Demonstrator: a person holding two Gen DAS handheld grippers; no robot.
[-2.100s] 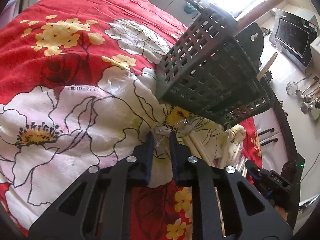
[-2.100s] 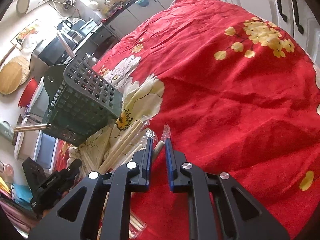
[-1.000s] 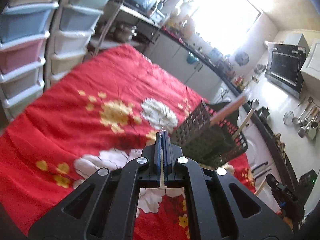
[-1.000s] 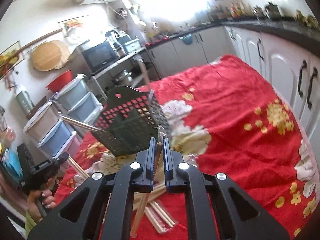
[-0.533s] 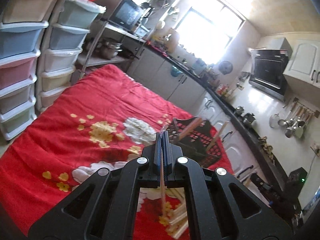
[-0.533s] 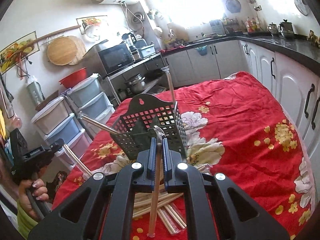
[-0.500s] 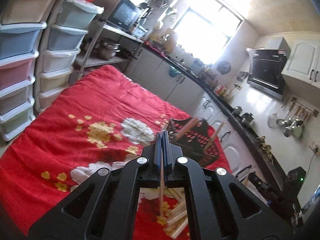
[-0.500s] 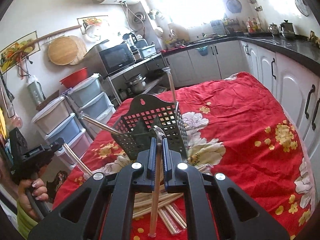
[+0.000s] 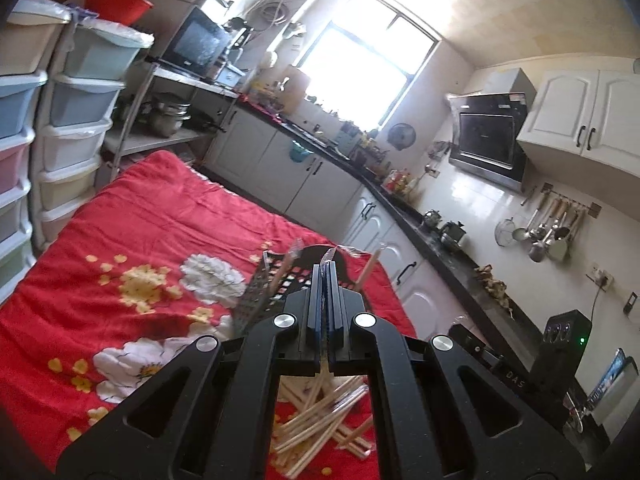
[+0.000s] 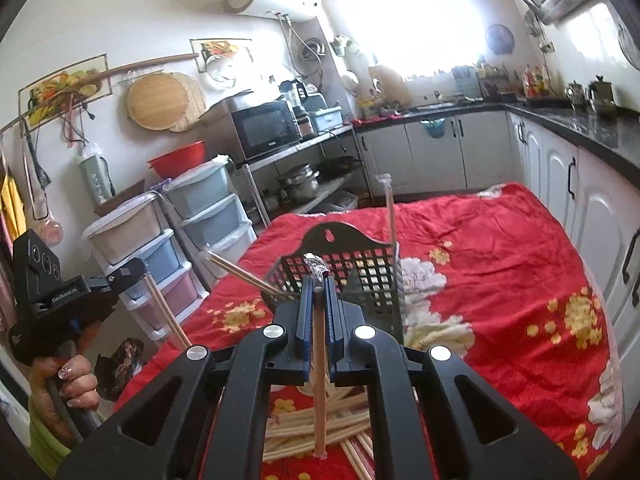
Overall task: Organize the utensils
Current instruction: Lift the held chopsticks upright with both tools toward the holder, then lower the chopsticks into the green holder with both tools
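In the left wrist view, the left gripper is clenched on a wrapped chopstick; the clear wrapper tip sticks out above the pads and the wooden stick hangs down below them. Behind the gripper stands the black perforated utensil basket on the red flowered cloth, with a few chopsticks leaning out of it. Below the gripper a pile of wrapped chopsticks lies on the cloth.

In the right wrist view, the right gripper grasps another chopstick, which hangs straight down over the pile. The basket is just behind the fingers. At the left edge, a hand holds the left gripper with its chopstick.
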